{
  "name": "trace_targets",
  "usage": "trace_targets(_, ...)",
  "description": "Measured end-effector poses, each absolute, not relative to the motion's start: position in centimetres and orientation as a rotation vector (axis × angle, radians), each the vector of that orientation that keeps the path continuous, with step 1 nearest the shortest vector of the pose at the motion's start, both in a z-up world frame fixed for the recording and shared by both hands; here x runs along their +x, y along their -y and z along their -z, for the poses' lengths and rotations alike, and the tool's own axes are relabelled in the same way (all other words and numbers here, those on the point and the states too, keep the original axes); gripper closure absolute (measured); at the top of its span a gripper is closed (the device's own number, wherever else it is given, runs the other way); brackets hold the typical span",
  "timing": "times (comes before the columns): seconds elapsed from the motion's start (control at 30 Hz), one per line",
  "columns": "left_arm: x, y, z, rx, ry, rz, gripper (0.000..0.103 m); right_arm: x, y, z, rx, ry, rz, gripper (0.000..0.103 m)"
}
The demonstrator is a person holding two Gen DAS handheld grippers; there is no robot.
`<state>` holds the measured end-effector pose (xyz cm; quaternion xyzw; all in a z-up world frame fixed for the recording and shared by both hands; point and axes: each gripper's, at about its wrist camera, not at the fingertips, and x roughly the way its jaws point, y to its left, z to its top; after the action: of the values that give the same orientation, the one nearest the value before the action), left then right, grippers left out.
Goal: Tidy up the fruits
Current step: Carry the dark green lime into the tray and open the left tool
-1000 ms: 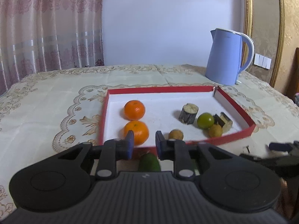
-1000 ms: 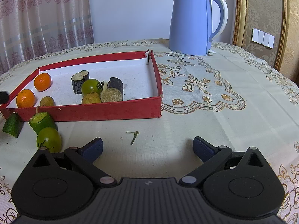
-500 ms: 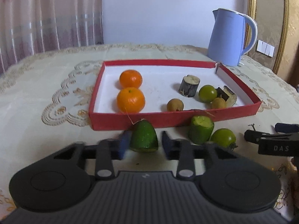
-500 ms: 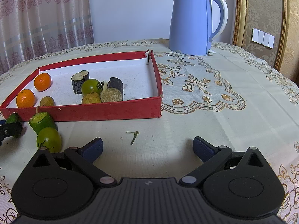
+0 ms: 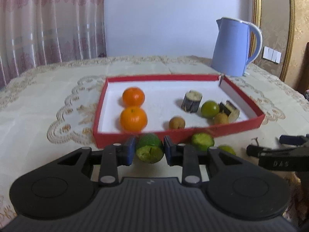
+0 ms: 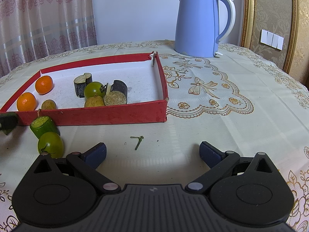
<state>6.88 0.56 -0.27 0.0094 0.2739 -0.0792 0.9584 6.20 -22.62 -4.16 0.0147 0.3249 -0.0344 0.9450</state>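
Observation:
My left gripper is shut on a green cut fruit piece, held just in front of the red tray's near wall. The tray holds two oranges, a small brown fruit, a green round fruit and dark cut pieces. A second green cut piece and a green round fruit lie on the cloth outside the tray. My right gripper is open and empty above bare cloth to the right.
A blue electric kettle stands behind the tray's right corner. A small green stem lies on the cloth ahead of my right gripper. Curtains hang at the back left; a gold frame stands at the right.
My left gripper has closed on the green cut piece and lifted it from the cloth toward the tray's wall. The right gripper has not moved.

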Motion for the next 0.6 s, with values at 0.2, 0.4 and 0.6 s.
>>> trace_targets(0.2,9.1,0.5,-1.9,0.026,-0.519,0.192,0.075,6.2,22.6,4.2,0.030,-0.662,0.070,0.000)
trace_targets(0.4,13.6,2.8,-1.2,0.063,-0.555,0.188,0.075,6.2,22.6,4.2,0.030,-0.662,0.070,0.000)
trace_targets(0.6,16.7,3.8,-0.2,0.090,-0.585,0.180,0.085,6.2,22.6,4.2,0.030,-0.662,0.070,0.000)
